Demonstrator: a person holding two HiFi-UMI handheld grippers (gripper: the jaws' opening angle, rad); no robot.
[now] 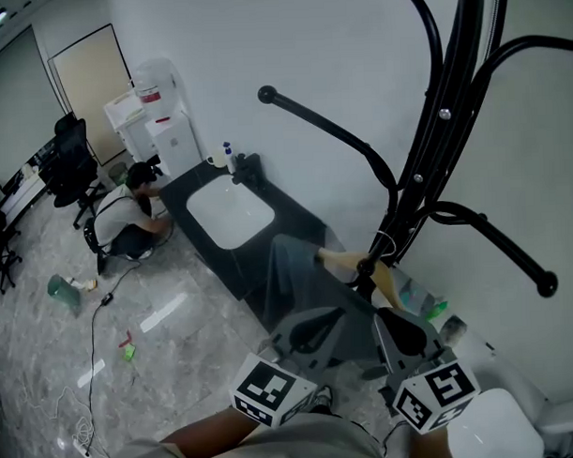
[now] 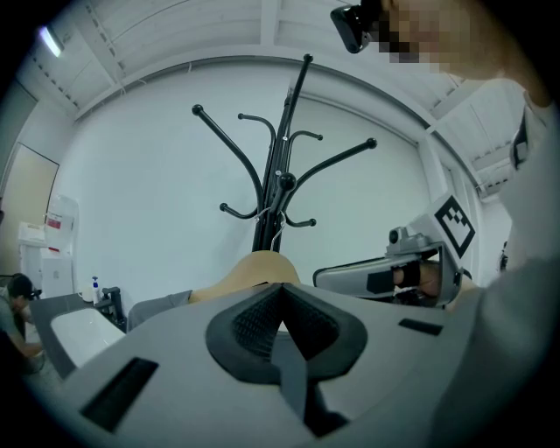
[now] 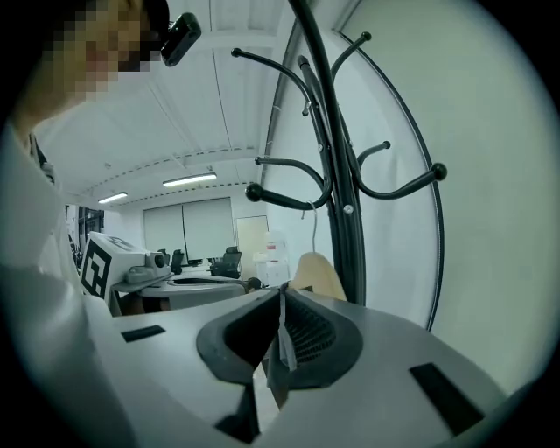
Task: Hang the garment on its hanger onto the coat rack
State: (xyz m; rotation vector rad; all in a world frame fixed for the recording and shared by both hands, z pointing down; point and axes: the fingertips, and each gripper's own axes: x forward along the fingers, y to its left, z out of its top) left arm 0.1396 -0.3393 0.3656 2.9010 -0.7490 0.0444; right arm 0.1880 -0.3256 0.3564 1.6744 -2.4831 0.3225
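A black coat rack (image 1: 451,105) with curved arms stands at the right. A wooden hanger (image 1: 349,262) carries a grey garment (image 1: 293,279) close to the pole, and its thin wire hook (image 1: 385,244) is next to a low rack arm (image 1: 493,240). Whether the hook rests on that arm I cannot tell. My left gripper (image 1: 313,328) is shut on the garment's cloth below the hanger (image 2: 258,267). My right gripper (image 1: 395,325) is shut on the cloth too, and a grey strip shows between its jaws (image 3: 282,297). The hook (image 3: 313,229) rises toward an arm (image 3: 289,198).
A black counter (image 1: 268,224) with a white basin stands against the wall behind the garment. A person (image 1: 127,220) crouches on the floor at the left, near a water dispenser (image 1: 161,115) and office chairs (image 1: 68,165). A white object (image 1: 500,427) lies at the lower right.
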